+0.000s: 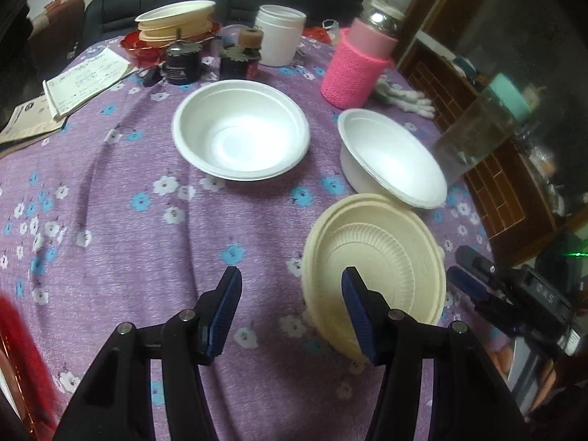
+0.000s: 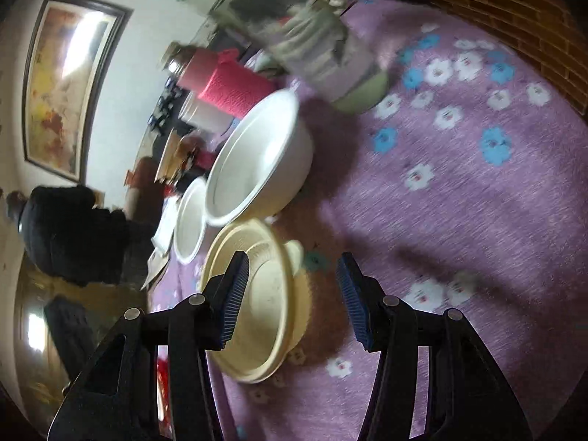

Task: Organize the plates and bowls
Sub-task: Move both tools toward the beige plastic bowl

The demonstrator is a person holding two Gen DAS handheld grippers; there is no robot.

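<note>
A cream ribbed bowl (image 1: 378, 257) sits on the purple flowered cloth (image 1: 147, 220) at the near right. Two white foam bowls lie beyond it, one in the middle (image 1: 240, 128) and one further right (image 1: 389, 158). My left gripper (image 1: 292, 294) is open and empty, its right finger overlapping the cream bowl's near rim. My right gripper (image 1: 465, 268) reaches in beside that bowl's right rim. In the right wrist view the right gripper (image 2: 294, 294) is open, with the cream bowl's (image 2: 264, 305) wall between its fingers and a gap to the right pad. A white bowl (image 2: 257, 161) lies beyond.
Stacked cream plates (image 1: 176, 18) rest on a red tray at the back. Near them stand dark jars (image 1: 182, 66), a white tub (image 1: 279, 36) and a pink knit-sleeved flask (image 1: 356, 70). Papers (image 1: 84, 77) lie at far left. A glass container (image 1: 474, 139) stands at the right table edge.
</note>
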